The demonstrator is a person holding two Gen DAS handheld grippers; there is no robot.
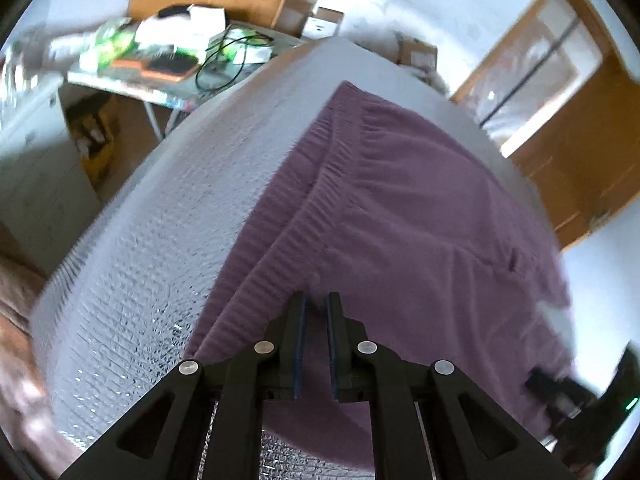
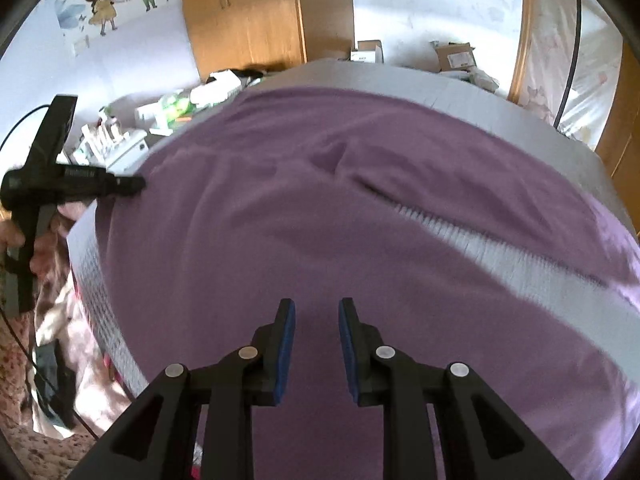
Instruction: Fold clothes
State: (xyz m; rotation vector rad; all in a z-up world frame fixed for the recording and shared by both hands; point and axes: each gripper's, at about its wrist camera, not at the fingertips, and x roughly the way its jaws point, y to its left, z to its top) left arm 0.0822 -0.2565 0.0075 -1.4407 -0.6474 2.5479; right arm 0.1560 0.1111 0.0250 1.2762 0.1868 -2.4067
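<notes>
Purple fleece trousers (image 1: pixel 420 208) lie spread on a silver quilted table cover (image 1: pixel 160 240). Their ribbed waistband (image 1: pixel 280 232) runs along the left side in the left wrist view. My left gripper (image 1: pixel 316 300) hovers just over the waistband end, its jaws a narrow gap apart with nothing pinched between them. In the right wrist view the trousers (image 2: pixel 320 220) fill the middle, and a strip of cover (image 2: pixel 500 256) shows between the two legs. My right gripper (image 2: pixel 316 306) is open above the cloth near its front edge. The left gripper (image 2: pixel 134 184) touches the trousers' left edge there.
A cluttered side table (image 1: pixel 168 60) with boxes and cables stands beyond the far left corner. Wooden wardrobes (image 2: pixel 244 12) and cardboard boxes (image 2: pixel 456 56) line the back wall. A hand (image 2: pixel 12 236) and a floral sleeve show at the left, with bedding (image 2: pixel 72 340) below.
</notes>
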